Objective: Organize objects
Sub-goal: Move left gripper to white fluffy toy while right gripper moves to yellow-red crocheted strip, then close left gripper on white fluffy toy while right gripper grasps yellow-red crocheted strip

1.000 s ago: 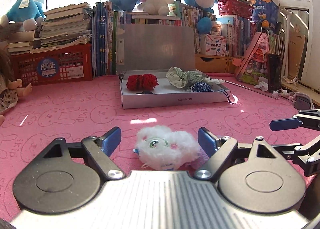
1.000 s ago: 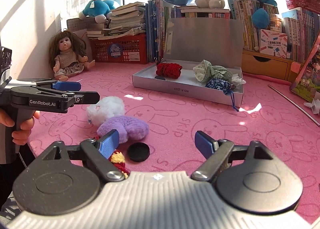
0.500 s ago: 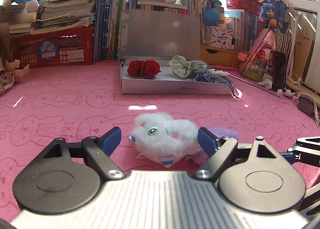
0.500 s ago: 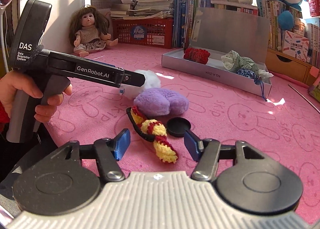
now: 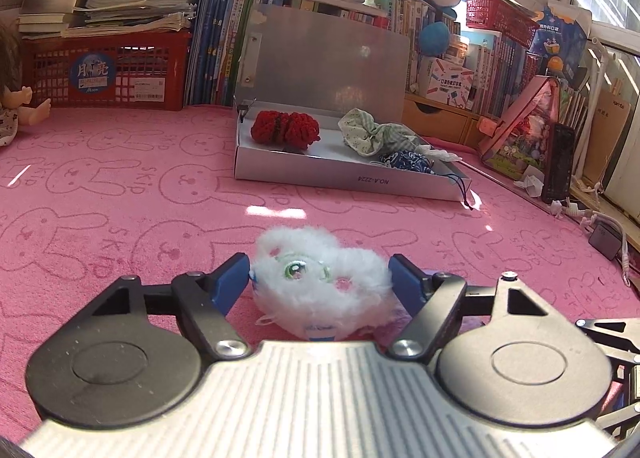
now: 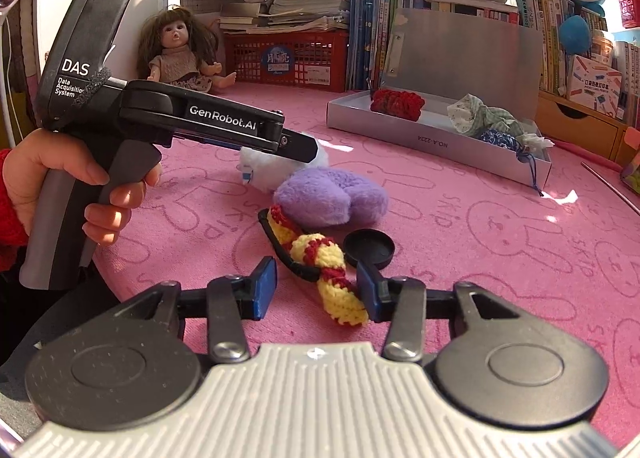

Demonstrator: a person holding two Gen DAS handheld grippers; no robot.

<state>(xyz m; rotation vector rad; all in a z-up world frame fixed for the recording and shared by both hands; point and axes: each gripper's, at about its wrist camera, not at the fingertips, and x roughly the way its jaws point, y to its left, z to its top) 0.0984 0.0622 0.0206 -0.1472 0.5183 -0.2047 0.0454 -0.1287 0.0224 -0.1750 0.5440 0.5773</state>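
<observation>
2 grippers are each lined up on a soft item, and neither has closed yet. The left gripper (image 5: 320,278) has its blue fingers (image 5: 230,284) spread on either side of the fluffy white plush toy with a green embroidered eye (image 5: 320,282), which lies on the pink rabbit-print mat (image 5: 120,197) covering the bench; the pads look to be at or just beside the fur. The right gripper (image 6: 316,288) is likewise open around the yellow-and-red crocheted piece on a black band (image 6: 320,266), with the right pad close against the yarn.

The likely destination is the shallow silver box with its lid propped up (image 5: 352,177), well apart from both items and already holding 3 fabric bundles.

Several things could spoil this. The white fur is deep, so the left fingers may pinch only pile and lose the toy on lifting. The purple plush cushion (image 6: 332,197) touches the white toy and could be dragged along. The crocheted piece is long and limp; gripped at 1 end, it may dangle and knock the round black lid (image 6: 370,248) just beside it.
</observation>
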